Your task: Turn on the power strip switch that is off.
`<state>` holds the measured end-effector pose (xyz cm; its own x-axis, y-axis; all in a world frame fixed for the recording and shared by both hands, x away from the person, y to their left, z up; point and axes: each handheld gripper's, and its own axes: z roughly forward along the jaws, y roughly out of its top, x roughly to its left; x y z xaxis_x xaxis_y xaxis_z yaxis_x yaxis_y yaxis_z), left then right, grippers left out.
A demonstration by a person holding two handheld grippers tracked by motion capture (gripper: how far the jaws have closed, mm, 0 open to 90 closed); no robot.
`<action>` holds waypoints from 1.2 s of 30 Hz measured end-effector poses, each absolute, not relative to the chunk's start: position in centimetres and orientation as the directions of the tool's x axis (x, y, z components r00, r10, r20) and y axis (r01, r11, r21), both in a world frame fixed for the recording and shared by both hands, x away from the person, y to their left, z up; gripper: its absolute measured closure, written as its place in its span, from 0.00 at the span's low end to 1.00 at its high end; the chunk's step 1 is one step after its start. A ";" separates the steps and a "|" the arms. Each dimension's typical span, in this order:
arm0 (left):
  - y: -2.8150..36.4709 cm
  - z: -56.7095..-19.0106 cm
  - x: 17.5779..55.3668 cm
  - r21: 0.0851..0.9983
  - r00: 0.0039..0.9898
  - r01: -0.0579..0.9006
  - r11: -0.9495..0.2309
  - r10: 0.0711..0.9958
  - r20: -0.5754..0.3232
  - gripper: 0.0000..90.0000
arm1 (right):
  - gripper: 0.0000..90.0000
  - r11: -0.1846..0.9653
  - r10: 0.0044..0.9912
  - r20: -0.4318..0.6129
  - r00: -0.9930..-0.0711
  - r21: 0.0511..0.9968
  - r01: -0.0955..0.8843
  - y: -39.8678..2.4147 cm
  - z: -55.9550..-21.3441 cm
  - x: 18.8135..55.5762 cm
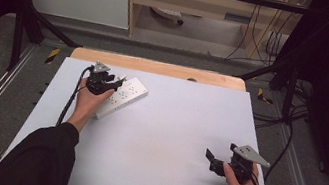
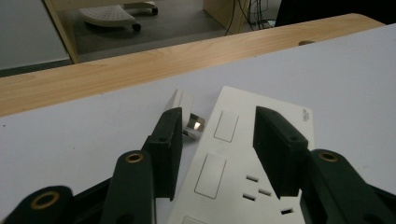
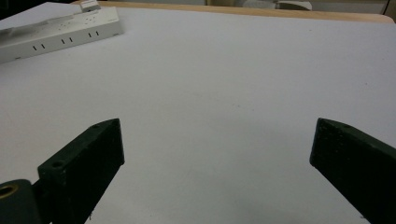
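High view: a white power strip point(image 1: 121, 96) lies slantwise on the counter point(image 1: 172, 124) toward its far left; the left tongs point(image 1: 109, 82) hover over the strip's far end, jaws apart and holding nothing; in the left gripper view a small white plug point(image 2: 186, 112) with metal prongs lies just beside the strip's end, near one jaw; the right tongs point(image 1: 214, 160) sit well apart at the near right, jaws wide apart over bare counter.

A small dark mark on the white power strip point(image 2: 261, 154) is too blurred to read.
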<state>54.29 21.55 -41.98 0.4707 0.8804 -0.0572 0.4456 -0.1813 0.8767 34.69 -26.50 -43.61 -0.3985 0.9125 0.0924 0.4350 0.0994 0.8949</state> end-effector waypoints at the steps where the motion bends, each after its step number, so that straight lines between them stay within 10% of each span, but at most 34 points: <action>1: 21.6 -41.9 54.3 0.876 0.471 0.448 -0.178 0.880 -0.062 0.59 | 0.04 0.100 0.913 0.091 -0.399 0.895 0.434 -26.5 -43.6 34.7; 18: 21.9 -40.9 53.7 0.872 0.474 0.469 -0.141 0.873 -0.113 0.10 | 0.03 0.096 0.913 0.097 -0.395 0.892 0.441 -26.4 -43.7 34.8; 36: 23.6 -38.6 52.2 0.881 0.479 0.456 -0.125 0.869 -0.125 0.08 | 0.03 0.099 0.912 0.097 -0.399 0.891 0.442 -26.3 -43.8 34.9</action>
<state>52.19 23.59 -38.55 0.4786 0.8691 -0.1251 0.4565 -0.1246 0.8810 34.91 -26.33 -43.77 -0.3988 0.9119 0.0970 0.4423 0.0986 0.8914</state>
